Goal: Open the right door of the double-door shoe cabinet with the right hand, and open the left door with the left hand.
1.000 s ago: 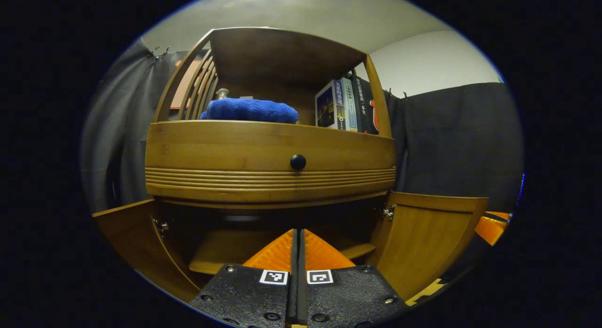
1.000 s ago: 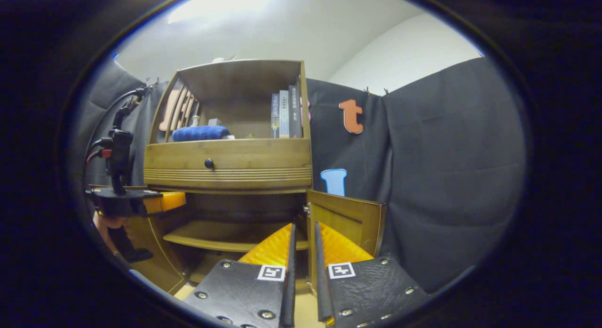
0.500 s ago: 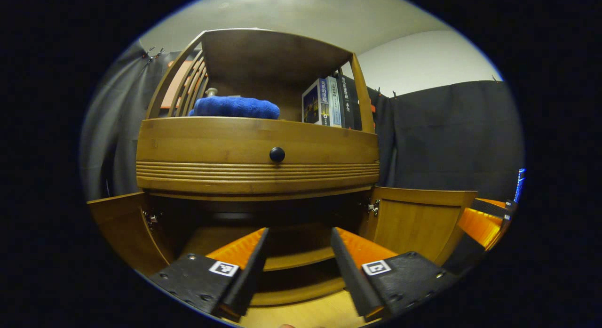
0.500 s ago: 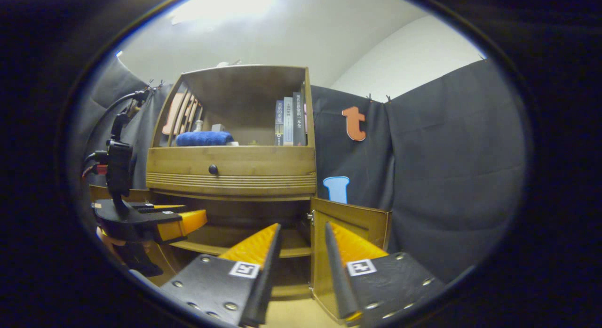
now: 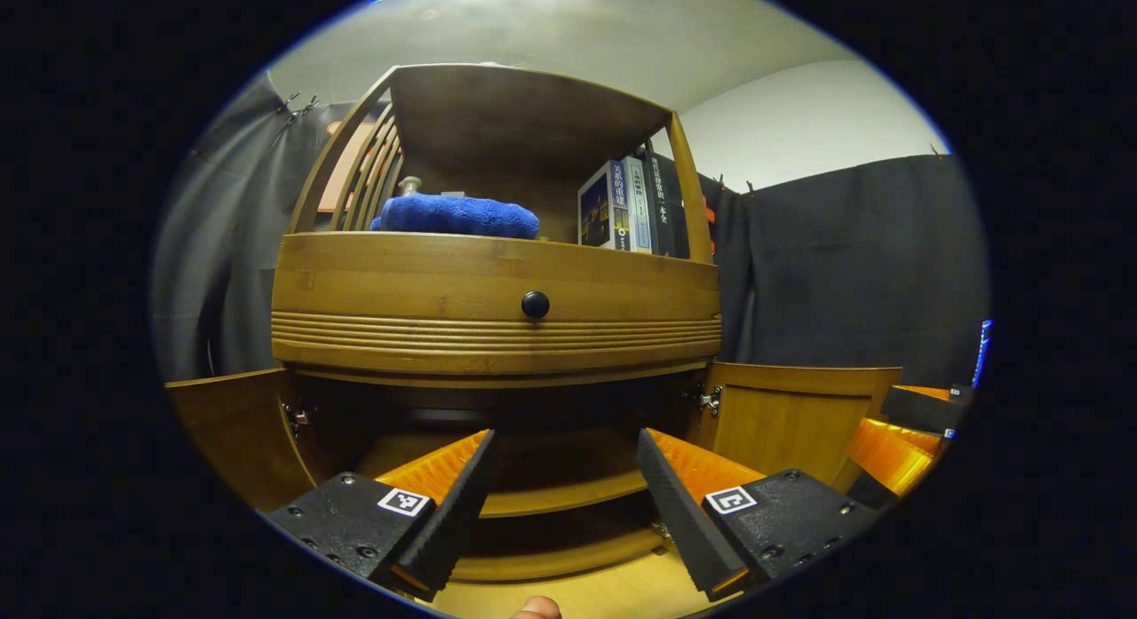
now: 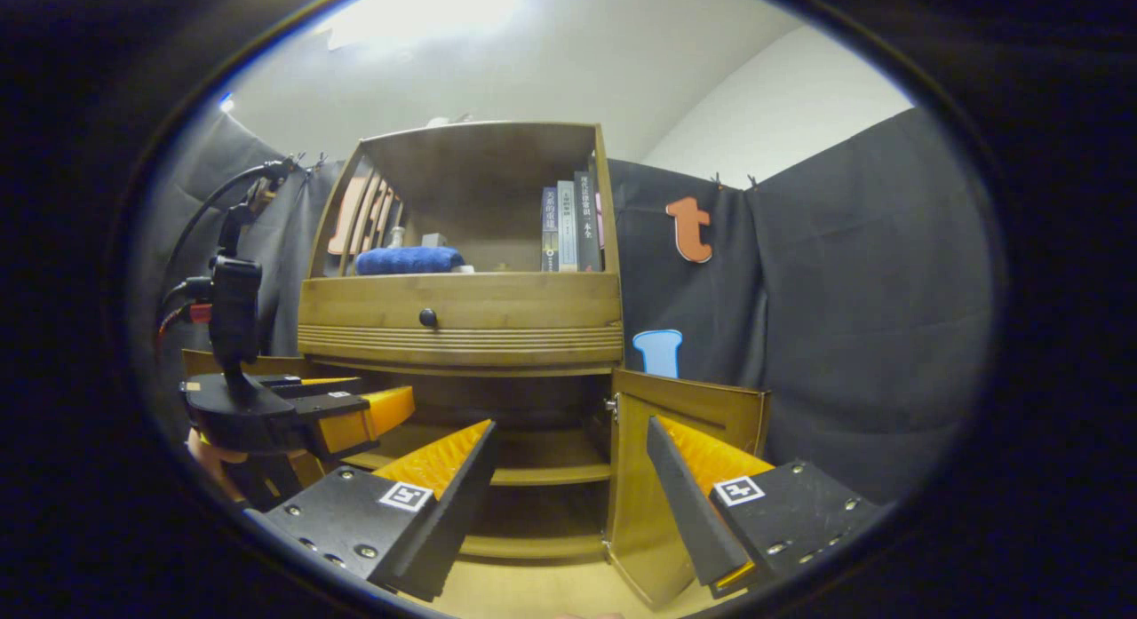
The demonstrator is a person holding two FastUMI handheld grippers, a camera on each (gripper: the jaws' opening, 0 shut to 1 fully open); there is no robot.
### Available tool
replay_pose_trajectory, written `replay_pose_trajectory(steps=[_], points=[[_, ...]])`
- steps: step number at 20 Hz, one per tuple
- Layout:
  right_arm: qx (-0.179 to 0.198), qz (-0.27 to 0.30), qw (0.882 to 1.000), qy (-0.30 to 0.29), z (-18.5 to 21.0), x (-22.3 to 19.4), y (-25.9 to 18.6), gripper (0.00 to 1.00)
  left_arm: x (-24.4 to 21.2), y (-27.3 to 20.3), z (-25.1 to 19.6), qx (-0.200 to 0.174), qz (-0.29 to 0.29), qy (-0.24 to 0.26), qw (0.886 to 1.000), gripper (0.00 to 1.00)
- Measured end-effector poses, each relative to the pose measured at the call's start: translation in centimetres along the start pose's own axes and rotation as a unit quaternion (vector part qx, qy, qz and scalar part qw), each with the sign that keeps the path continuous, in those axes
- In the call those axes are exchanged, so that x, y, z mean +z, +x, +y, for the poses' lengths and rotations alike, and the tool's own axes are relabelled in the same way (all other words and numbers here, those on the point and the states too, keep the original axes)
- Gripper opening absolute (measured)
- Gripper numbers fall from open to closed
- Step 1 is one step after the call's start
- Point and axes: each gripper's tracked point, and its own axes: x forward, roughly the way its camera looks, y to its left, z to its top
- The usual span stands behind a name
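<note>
The wooden shoe cabinet (image 5: 497,290) (image 6: 462,313) stands in front with both lower doors swung out. In the left gripper view the left door (image 5: 231,424) hangs open at the left and the right door (image 5: 791,419) at the right. My left gripper (image 5: 562,495) is open and holds nothing, facing the dark lower compartment. My right gripper (image 6: 568,503) is open too, with the right door (image 6: 684,450) standing just behind its right finger. The left gripper (image 6: 302,410) and the hand holding it sit at the left of the right gripper view.
Above the doors is a drawer with a black knob (image 5: 535,304). The open top shelf holds a blue folded towel (image 5: 457,217) and a few books (image 5: 626,206). Inner shelves (image 5: 551,499) cross the lower compartment. Black cloth walls stand on both sides.
Both grippers went from shut to wide open and drew back a little from the cabinet. Both doors stay swung out.
</note>
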Motion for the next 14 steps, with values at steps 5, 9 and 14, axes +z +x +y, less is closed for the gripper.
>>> replay_pose_trajectory(steps=[5,9,14], points=[[0.002,0.003,1.000,-0.001,0.17,-0.17,-0.15,0.96,0.39,-0.28,0.39,0.007,-0.006,0.005,1.000,0.96],[0.000,0.003,1.000,-0.002,0.24,-0.08,-0.27,0.99,0.27,-0.55,0.52,0.007,-0.004,0.002,1.000,0.97],[0.003,0.003,1.000,-0.003,0.73,-0.26,-0.54,0.99,0.16,-0.82,1.02,0.012,-0.002,0.000,1.000,0.97]])
